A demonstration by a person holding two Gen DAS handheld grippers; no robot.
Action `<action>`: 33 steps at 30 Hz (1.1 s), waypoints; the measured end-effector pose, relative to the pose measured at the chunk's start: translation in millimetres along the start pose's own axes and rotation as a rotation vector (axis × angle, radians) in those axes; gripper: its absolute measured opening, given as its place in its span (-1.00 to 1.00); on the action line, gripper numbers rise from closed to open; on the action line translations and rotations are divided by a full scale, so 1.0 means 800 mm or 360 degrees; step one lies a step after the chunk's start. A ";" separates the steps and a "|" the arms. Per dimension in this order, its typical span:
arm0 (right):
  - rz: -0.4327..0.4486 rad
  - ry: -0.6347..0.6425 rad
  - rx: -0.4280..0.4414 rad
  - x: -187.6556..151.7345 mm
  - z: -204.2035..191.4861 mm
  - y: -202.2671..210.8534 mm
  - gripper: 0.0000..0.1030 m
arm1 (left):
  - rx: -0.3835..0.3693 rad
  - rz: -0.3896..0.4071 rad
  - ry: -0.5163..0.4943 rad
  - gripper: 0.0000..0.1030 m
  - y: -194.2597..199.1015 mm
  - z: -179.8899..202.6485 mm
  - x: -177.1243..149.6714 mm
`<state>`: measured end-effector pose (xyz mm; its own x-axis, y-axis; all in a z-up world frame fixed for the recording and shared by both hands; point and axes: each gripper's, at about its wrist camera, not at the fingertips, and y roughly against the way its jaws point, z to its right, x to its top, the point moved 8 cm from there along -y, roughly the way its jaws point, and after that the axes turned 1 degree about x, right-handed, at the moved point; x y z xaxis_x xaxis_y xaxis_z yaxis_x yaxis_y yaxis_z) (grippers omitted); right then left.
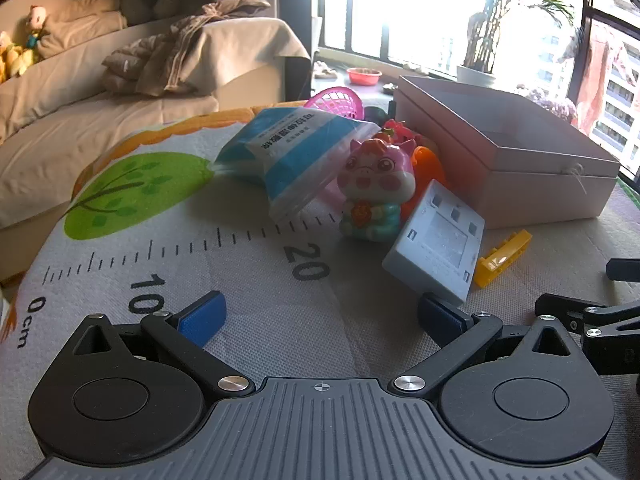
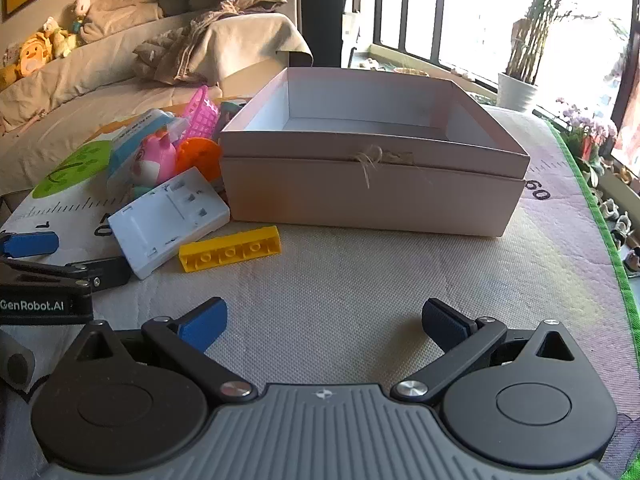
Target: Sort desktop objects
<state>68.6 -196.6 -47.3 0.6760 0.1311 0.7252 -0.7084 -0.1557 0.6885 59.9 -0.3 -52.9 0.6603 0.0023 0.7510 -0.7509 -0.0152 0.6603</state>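
Observation:
An open pale cardboard box [image 2: 372, 200] stands on the mat, also in the left wrist view [image 1: 520, 184]. Left of it lies a pile: a white plastic plate [image 1: 436, 240] [image 2: 168, 220], a yellow brick [image 1: 502, 258] [image 2: 230, 254], a pink pig toy [image 1: 376, 188] [image 2: 154, 162], a blue-white packet [image 1: 280, 152], an orange toy [image 2: 198, 156] and a pink basket [image 1: 336, 102] [image 2: 200, 114]. My left gripper [image 1: 320, 316] is open and empty, its right finger just before the white plate. My right gripper [image 2: 324, 320] is open and empty in front of the box.
The mat [image 1: 200, 248] has a printed ruler and a green tree. A sofa with cushions and clothes [image 1: 120, 80] lies behind. Windows and a potted plant [image 2: 518, 88] are at the right. The mat's green edge [image 2: 608, 240] runs along the right.

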 end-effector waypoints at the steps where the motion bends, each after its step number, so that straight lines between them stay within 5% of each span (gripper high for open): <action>1: -0.0002 0.0001 -0.0004 0.001 -0.001 -0.001 1.00 | 0.0000 0.0000 0.0000 1.00 0.000 0.000 0.000; 33: 0.0005 0.0028 0.0037 -0.017 0.001 0.020 1.00 | 0.0012 -0.0025 -0.0012 1.00 0.002 0.000 0.000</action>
<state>48.5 -201.9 -45.9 0.6701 0.1475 0.7275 -0.7054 -0.1789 0.6859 59.1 -0.2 -52.0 0.6719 -0.0052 0.7406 -0.7405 -0.0230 0.6717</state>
